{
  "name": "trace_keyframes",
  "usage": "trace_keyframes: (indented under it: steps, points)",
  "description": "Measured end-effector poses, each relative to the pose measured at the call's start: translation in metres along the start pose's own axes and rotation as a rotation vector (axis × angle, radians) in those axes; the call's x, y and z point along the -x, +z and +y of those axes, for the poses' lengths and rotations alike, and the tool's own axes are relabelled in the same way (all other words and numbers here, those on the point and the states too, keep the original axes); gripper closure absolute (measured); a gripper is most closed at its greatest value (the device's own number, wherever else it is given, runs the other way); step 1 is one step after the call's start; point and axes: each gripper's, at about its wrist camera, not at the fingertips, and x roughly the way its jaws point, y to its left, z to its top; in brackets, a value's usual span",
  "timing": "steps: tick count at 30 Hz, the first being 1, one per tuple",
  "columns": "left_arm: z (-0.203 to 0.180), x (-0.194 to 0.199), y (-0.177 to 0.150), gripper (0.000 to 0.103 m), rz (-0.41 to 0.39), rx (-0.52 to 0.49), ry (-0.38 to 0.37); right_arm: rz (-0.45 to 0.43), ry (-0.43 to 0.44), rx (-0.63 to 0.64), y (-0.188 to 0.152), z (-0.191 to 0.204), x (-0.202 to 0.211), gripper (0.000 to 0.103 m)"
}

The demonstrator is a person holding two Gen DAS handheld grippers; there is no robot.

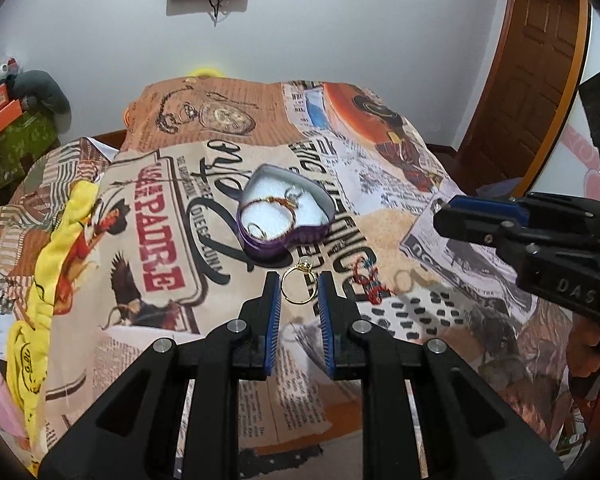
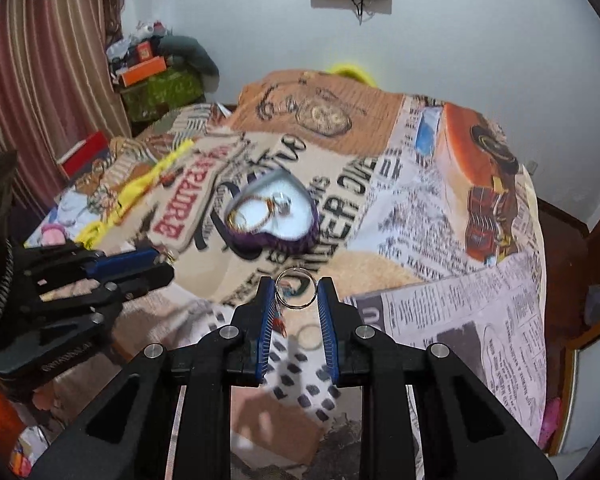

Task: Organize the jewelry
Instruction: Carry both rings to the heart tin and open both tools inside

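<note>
Two rings are in my grippers, one each, and both wait just short of the heart-shaped box. Starting on my left: the left gripper has its blue pads closed on a gold ring, which stands on edge between them, its small setting uppermost and turned toward the box. The heart-shaped box lies straight ahead of this gripper and slightly left, just beyond the ring, open, with a white lining, a red cord bracelet and some silvery pieces inside; its purple wall faces me. From this side the left gripper looks the nearer of the two to the box. Further right, a red and blue beaded piece lies on the bedspread, apart from the box. On my right, the right gripper grips a silver ring the same way, hoop upright across the pads; the box sits ahead and a little left of it, blurred. Readable writing: "PADRE" in red on the bedspread, large black letters that I cannot fully make out, and "DAS" moulded on the right gripper's body as seen from the left camera.
</note>
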Motion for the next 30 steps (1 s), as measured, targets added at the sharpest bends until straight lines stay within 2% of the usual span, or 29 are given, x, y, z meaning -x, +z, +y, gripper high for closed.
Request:
trace_keyframes:
  steps: [11,23,30]
  points:
    - [0.011,-0.015,0.016,0.086,-0.018,0.004,0.014,-0.035,0.022,0.004,0.022,0.004,-0.012,0.083]
    - [0.031,-0.048,0.034,0.086,-0.004,0.022,0.02,0.013,0.033,-0.015,0.04,-0.004,-0.057,0.083]
    - [0.035,-0.068,0.045,0.086,0.013,-0.004,0.009,0.061,0.035,0.011,0.044,-0.002,-0.082,0.083]
